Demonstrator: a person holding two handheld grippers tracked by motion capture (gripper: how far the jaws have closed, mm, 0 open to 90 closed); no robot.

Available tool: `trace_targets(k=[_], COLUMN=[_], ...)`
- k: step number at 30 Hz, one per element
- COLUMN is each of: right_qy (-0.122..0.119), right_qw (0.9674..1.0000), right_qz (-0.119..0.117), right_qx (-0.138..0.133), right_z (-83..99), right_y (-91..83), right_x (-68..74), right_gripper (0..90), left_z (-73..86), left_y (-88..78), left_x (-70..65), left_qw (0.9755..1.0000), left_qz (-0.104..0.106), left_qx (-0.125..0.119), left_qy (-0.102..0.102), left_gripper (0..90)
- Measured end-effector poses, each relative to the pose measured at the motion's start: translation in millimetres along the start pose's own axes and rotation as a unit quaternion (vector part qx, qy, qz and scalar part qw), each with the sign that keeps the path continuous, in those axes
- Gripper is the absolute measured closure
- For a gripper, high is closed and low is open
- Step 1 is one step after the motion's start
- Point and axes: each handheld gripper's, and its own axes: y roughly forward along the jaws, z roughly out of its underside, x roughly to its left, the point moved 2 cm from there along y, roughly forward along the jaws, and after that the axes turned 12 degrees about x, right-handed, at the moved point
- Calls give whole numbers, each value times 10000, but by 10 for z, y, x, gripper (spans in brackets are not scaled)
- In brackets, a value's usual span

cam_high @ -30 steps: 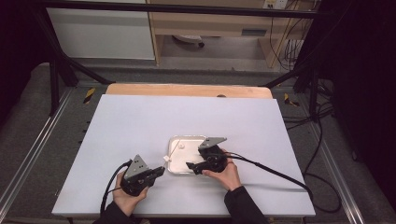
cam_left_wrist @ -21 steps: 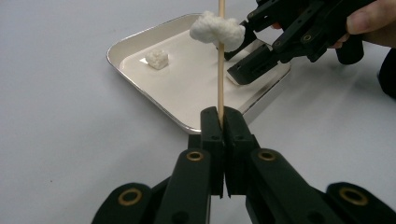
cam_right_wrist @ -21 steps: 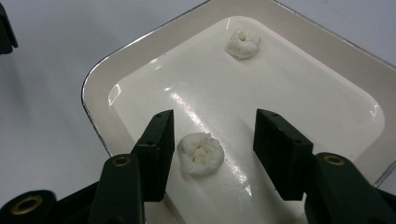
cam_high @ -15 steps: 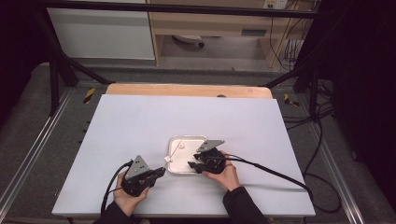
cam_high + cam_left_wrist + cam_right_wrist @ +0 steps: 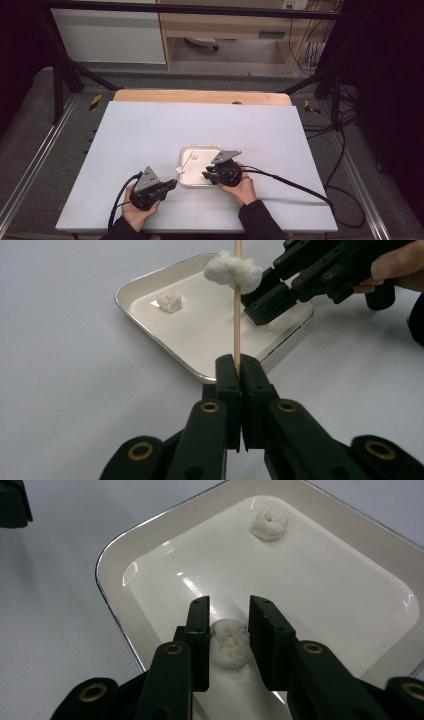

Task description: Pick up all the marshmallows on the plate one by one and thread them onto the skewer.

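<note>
Clamped around a white marshmallow piece (image 5: 229, 642), my right gripper (image 5: 229, 630) has just been drawing its jaws in, and the pads now sit against both sides of that soft lump, low on the floor of the white tray (image 5: 115, 555). My left gripper (image 5: 238, 371) is pinched tight on a thin wooden skewer (image 5: 237, 320), which stands upright with one marshmallow (image 5: 232, 270) already threaded high on it. A third piece (image 5: 269, 523) lies apart toward the far corner of the tray. I judge the step in hand to be picking this piece up to push it onto the stick. To do it well I should squeeze only enough to carry it, since it will squash easily, then lift straight up before turning toward the skewer tip, which runs out of the top of the left gripper view. From the high view the tray (image 5: 186, 150) lies between my two hands, its near rim close to both grippers, so I must clear that raised edge on the way out. Beyond it the white table top (image 5: 150, 125) is wide and bare, with plenty of room to bring the two tools together above the tray.
</note>
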Motion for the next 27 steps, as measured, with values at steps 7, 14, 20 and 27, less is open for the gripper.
trace_targets(k=[7,14,20,27], right_qy=[69,38,78,97], right_qw=[10000,9999,9999,9999], right_qz=[12,84,104,114], right_qx=[21,40,3,-20], right_z=[31,65,91,92], right_y=[15,-11,-24,-24], right_x=[-36,-35,-52,-50], right_gripper=[678,620,698,735], left_z=[-3,-4,8,8], left_y=[12,17,3,7], left_x=[-5,-9,-14,-25], left_qw=[10000,10000,9999,9999], left_qz=[21,18,-67,-48], left_qx=[12,4,130,130], left_qy=[65,80,14,43], left_gripper=[881,881,881,882])
